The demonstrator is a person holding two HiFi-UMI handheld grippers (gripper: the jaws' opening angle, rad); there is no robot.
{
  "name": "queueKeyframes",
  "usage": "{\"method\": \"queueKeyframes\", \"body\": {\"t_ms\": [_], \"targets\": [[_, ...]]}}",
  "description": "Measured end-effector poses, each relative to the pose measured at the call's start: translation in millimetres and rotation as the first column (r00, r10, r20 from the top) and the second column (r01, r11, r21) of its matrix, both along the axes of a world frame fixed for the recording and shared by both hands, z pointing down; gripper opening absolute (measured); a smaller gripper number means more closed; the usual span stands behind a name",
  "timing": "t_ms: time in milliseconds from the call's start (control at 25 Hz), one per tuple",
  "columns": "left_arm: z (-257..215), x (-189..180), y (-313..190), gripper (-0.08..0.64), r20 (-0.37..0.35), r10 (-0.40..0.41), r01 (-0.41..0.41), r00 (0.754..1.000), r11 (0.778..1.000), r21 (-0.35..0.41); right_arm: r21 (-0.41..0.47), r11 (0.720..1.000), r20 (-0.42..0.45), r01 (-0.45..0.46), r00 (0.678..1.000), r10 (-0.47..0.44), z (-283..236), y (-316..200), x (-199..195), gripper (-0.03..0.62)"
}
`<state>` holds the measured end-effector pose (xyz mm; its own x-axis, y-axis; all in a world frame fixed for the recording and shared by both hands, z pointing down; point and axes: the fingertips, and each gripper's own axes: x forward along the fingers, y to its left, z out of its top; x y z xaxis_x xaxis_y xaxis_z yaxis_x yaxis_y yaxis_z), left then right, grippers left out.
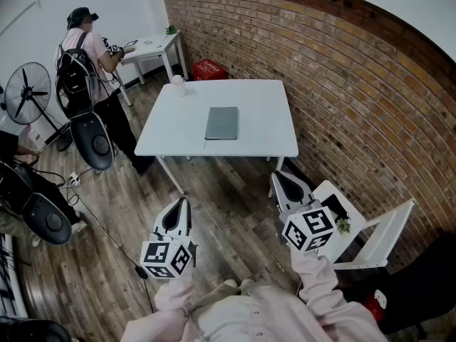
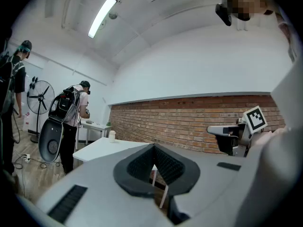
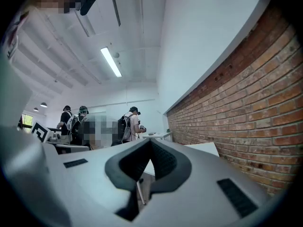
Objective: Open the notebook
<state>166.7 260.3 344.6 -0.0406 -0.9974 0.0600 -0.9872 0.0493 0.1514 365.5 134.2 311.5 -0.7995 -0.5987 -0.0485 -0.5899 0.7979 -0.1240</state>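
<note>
A closed grey notebook (image 1: 221,122) lies flat near the middle of the white table (image 1: 256,141). Both grippers hang level in the air on the near side of the table, well short of it and of the notebook. My left gripper (image 1: 185,201) is shut with nothing in it; in the left gripper view its jaws (image 2: 153,146) meet at a point, with the table (image 2: 102,148) beyond. My right gripper (image 1: 278,176) is likewise shut and empty (image 3: 150,141), pointing past the table's corner (image 3: 203,149) along the brick wall.
A small white cup (image 1: 177,85) stands at the table's far left corner. A brick wall (image 1: 356,98) runs along the right. A white chair (image 1: 367,226) sits beside my right gripper. A person with a backpack (image 1: 85,63), a fan (image 1: 27,84) and a side table (image 1: 153,46) stand at the left.
</note>
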Motion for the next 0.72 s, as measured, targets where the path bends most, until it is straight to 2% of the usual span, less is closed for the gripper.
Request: {"method": "queueKeyframes", "body": {"t_ms": [240, 720], "targets": [[3, 3, -6, -0.009, -0.006, -0.004, 0.004, 1.000, 1.000, -0.004, -0.022, 1.000, 0.012, 0.003, 1.000, -0.003, 4, -8, 4, 0.003], [13, 20, -14, -0.009, -0.014, -0.042, 0.041, 0.999, 0.999, -0.022, -0.061, 0.995, 0.040, 0.075, 0.997, -0.073, 25, -27, 7, 0.015]]}}
